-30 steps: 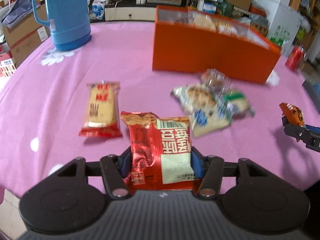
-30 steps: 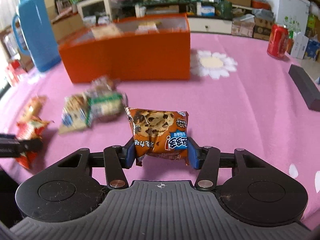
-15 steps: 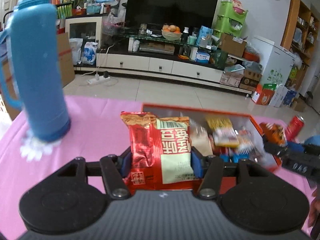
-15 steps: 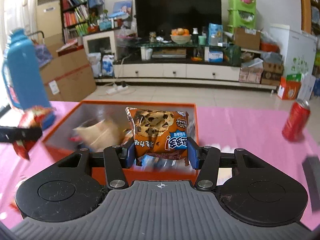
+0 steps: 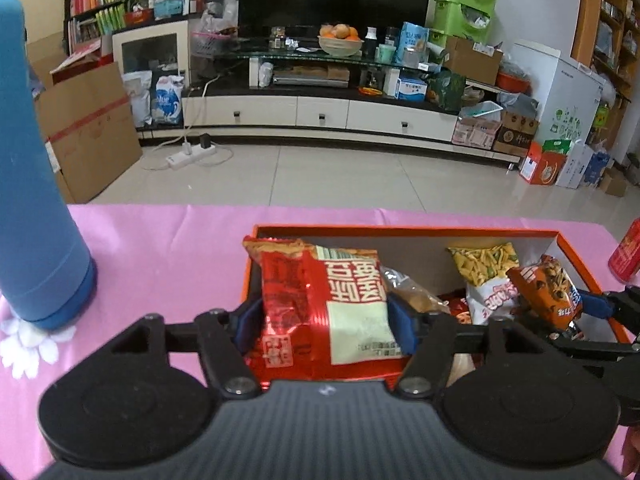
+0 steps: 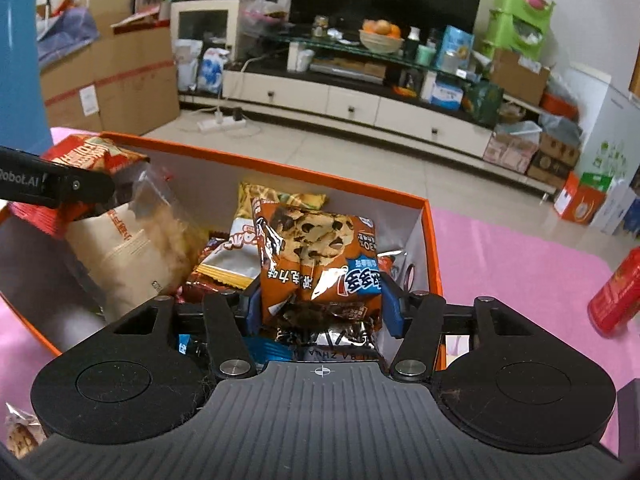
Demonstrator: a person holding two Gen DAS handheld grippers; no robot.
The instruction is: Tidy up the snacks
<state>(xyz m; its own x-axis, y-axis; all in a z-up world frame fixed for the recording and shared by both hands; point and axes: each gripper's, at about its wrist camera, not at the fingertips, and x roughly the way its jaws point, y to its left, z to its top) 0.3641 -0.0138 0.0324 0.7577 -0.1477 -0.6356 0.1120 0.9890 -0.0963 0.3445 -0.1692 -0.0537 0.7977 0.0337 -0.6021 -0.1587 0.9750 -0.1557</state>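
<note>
Hovering over a table under a pink cloth (image 5: 160,248), both grippers point down into the open orange box (image 5: 400,230), which sits toward the far edge and is already part full of snacks. A tall blue thermos (image 5: 32,200) stands on the cloth to the left of the box, well apart from it.

Left gripper (image 5: 326,320): over the left end of the box. Its jaws have just been opening and now stand about half wide. The red foil packet (image 5: 320,292) with a pale label is upright between them. The blue pads (image 5: 248,320) look just clear of its sides, so it does not look squeezed.

Right gripper (image 6: 322,308): over the right end of the box. Its jaws have also just been opening and are still fairly narrow. The chocolate-chip cookie packet (image 6: 316,248) is between the pads, tilted, with its lower edge down among the packets below. The pads look slack on it.

Inside the box: a pale bag with a clear window (image 6: 132,248) on the left, and a yellow chips packet (image 5: 486,266) near the back wall. Smaller foil packets lie underneath, too jumbled to tell apart.

A red can (image 6: 616,296) is on the cloth to the right of the box, apart from it.
</note>
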